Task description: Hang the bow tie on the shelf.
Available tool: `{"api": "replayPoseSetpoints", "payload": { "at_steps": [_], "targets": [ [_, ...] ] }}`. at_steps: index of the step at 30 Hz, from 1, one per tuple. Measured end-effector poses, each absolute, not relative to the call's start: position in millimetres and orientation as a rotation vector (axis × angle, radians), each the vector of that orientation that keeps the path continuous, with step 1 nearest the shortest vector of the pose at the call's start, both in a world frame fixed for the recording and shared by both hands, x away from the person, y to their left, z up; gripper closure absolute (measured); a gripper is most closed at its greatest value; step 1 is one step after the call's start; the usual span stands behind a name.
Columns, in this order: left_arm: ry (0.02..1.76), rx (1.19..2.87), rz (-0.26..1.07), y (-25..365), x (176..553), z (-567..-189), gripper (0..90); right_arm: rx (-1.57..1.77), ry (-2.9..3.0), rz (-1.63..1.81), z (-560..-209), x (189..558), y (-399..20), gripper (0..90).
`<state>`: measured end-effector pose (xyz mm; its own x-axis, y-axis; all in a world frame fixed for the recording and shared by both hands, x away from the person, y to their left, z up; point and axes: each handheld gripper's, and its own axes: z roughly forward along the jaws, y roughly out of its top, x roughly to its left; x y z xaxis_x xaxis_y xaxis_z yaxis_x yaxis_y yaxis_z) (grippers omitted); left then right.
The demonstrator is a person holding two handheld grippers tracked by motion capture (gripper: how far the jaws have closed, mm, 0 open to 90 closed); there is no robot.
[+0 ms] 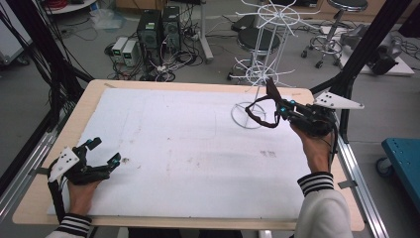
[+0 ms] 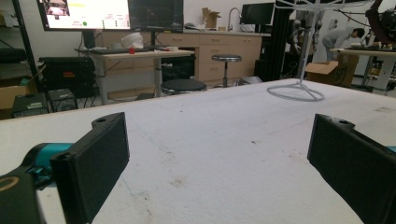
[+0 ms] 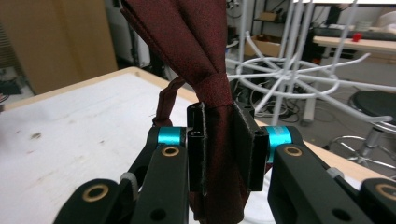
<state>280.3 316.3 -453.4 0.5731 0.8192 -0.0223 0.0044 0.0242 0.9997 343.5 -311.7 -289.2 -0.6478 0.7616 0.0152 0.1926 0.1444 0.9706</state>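
Dark red cloth, a necktie (image 3: 205,56) with its knot just above the pads, is clamped between the jaws of the right gripper (image 3: 219,140), which are closed tight on the folded fabric. Seen from above, this gripper (image 1: 283,110) is held off the table (image 1: 44,148) just beside the white wire rack (image 1: 262,64), on the rack's right, and the necktie (image 1: 262,111) is seen as a wide end rising toward the rack's lower hooks and a thin loop hanging down in front of the rack's ring base. Whether the cloth touches any hook cannot be told. The rack itself is stood near the far right corner of the white sheet (image 1: 188,148) by which the table is covered. Well apart from the rack, at the near left corner of that sheet, the left gripper (image 1: 105,152) is rested low on the surface in a hand with a striped cuff. Its jaws are spread wide, with nothing between them but bare white sheet (image 2: 219,154), as is shown in the left gripper view, where the rack (image 2: 299,88) is seen far off across the table. Stools, computer cases and cables are seen on the floor beyond the rack.
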Motion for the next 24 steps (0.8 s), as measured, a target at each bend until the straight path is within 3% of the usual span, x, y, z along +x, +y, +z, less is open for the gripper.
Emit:
{"api": "replayPoseSetpoints", "payload": {
  "at_steps": [24],
  "targets": [
    [0.759, 1.419, 0.735, 316.1, 280.2, -453.4, 6.0, 1.123, 1.793, 1.403, -301.5, 371.9, -317.0, 76.5]
  ]
}}
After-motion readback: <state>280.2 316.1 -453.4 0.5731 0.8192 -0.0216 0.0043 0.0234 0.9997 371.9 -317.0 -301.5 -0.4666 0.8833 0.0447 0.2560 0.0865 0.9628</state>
